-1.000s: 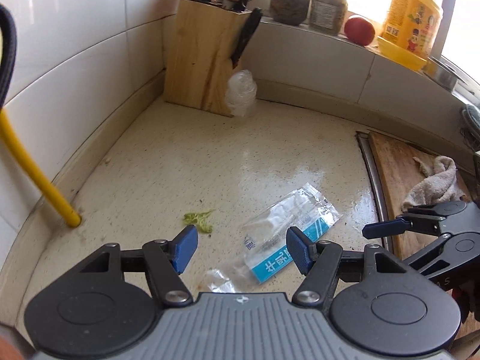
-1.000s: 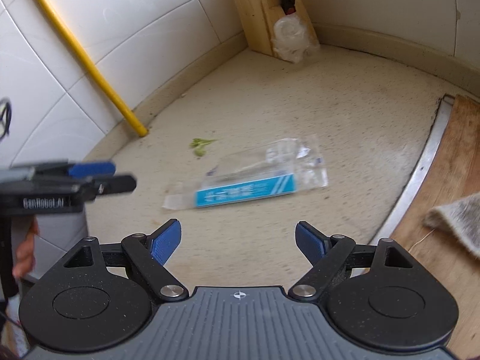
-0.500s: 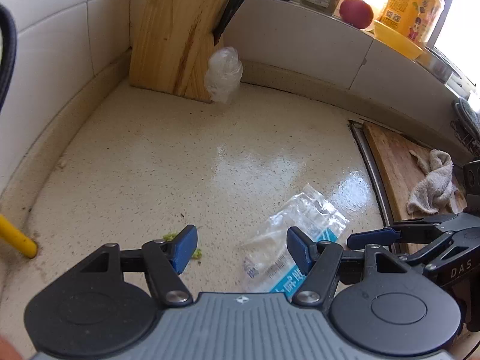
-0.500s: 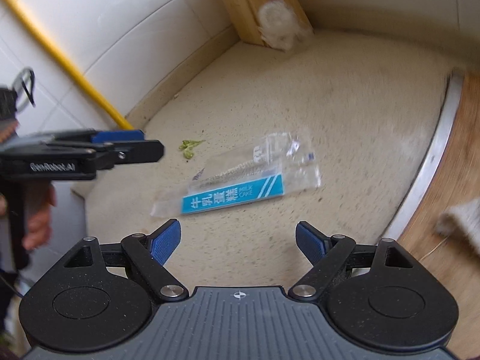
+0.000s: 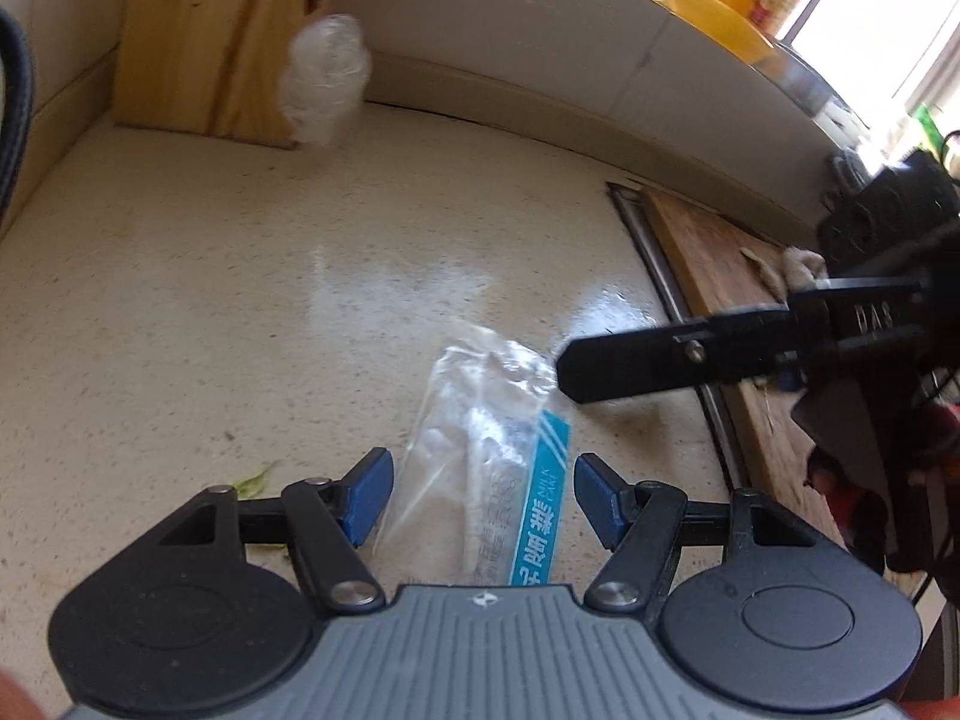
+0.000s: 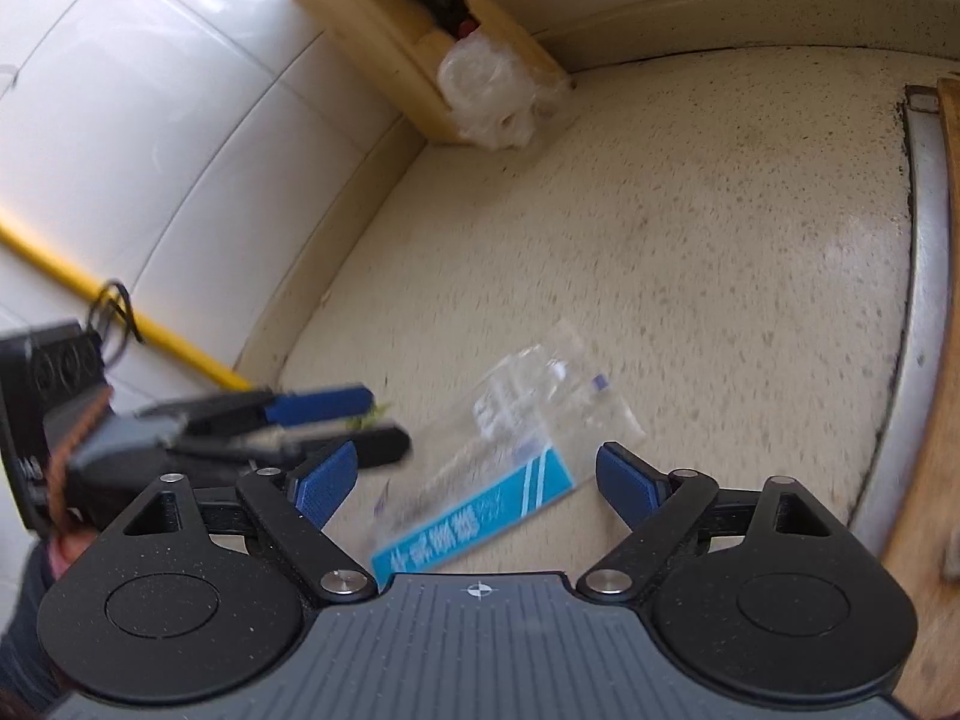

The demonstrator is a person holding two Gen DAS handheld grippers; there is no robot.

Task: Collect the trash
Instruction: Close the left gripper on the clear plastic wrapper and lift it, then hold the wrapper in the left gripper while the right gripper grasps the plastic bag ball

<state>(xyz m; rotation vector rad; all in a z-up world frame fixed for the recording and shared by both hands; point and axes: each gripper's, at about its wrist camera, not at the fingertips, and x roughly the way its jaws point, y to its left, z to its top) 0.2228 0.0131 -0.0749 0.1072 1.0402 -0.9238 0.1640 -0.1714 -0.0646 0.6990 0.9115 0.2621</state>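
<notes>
A clear plastic wrapper [image 5: 492,450] with a blue strip and white characters lies flat on the speckled countertop [image 5: 240,300]. My left gripper [image 5: 483,498] hovers open just above its near end, with the wrapper showing between the blue pads and neither pad touching it. My right gripper [image 6: 477,480] is also open and its jaws are opening wider over the same wrapper [image 6: 510,468]. One black finger [image 5: 648,363] of the right gripper reaches in from the right. The left gripper [image 6: 360,423] shows at the wrapper's left. A small green leaf scrap [image 5: 255,480] lies left of the wrapper.
A wooden knife block [image 5: 198,42] stands in the far corner with a crumpled clear bag [image 5: 327,84] against it. A wooden cutting board [image 5: 720,276] with a cloth [image 5: 801,264] lies right, behind a metal rim [image 6: 924,300]. A yellow pipe [image 6: 120,306] runs along the tiled wall.
Both grippers have come lower and closer to the wrapper, which now lies between the fingers in both views. The right gripper has rolled and reaches further toward the left gripper.
</notes>
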